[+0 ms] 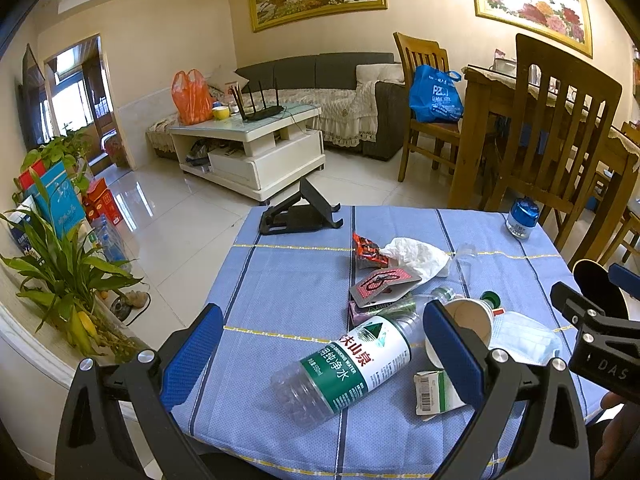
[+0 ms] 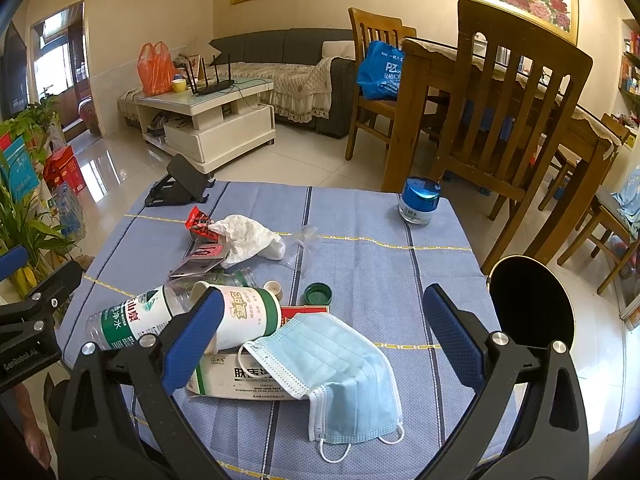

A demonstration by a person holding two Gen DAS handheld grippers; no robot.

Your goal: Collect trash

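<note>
Two grippers are hovering over a heap of litter on a desk point(image 2: 360, 216) covered by a blue striped cloth. In the left wrist view the left gripper point(image 1: 320, 350) is standing with its blue pads wide apart and nothing between them yet; the clear water bottle point(image 1: 344, 364) is lying on its side in the lower centre of the frame, directly in the gap. In the right wrist view the right gripper point(image 2: 320, 332) is likewise spread open and empty, framing the pale blue face mask point(image 2: 340, 364) at the lower centre, which is draped over a flattened carton point(image 2: 236, 376). A paper cup point(image 2: 244, 316) is lying on its side just left of the mask, touching the bottle, with a green cap point(image 2: 318, 293) close behind it. A crumpled tissue point(image 2: 250, 240) and a red wrapper point(image 2: 200, 226) are sitting farther up the frame. A dark round opening, probably the bin point(image 2: 530, 304), is showing at the right edge beyond the desk. Judged from this layout, the step in hand is a first pick: the bottle is asking for a squeeze across its labelled middle, gently, since thin plastic is likely to buckle or roll away; the limp mask is best pinched at a raised fold and lifted clear of the carton.
</note>
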